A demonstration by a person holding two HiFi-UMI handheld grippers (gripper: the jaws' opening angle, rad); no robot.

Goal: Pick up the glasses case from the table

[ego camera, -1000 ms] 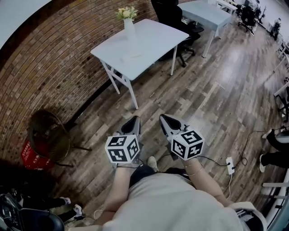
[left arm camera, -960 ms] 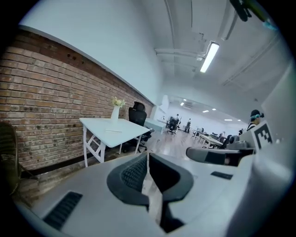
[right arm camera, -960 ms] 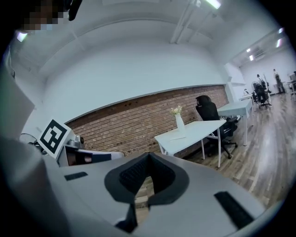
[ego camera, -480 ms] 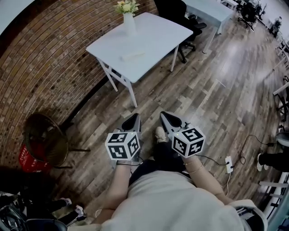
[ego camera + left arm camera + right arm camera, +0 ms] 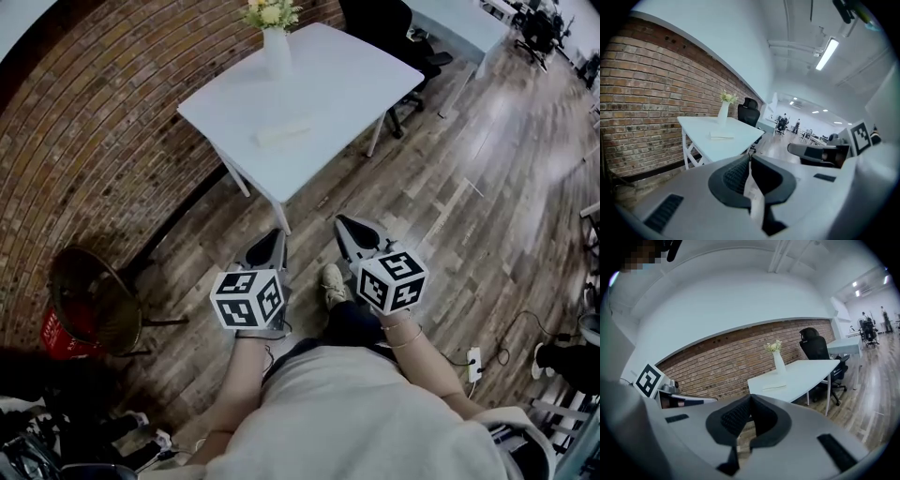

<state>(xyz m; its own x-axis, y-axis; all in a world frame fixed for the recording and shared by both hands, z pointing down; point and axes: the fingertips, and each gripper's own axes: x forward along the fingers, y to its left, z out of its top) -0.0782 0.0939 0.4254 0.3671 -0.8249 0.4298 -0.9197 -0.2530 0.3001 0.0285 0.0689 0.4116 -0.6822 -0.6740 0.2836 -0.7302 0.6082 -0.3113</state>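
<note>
Jaws pressed together, left gripper and right gripper face the pale oblong glasses case, lying crosswise well ahead on the white table.

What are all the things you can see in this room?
table: one, white, ahead by the brick wall
glasses case: one, pale, on the table's middle
vase of flowers: one, white, table's far edge
office chair: one, black, behind the table
round chair: one, dark, left by the wall
power strip: one, white, on the floor, right
left gripper: one, grey, shut, empty
right gripper: one, grey, shut, empty
shoe: one, pale, between the grippers
</note>
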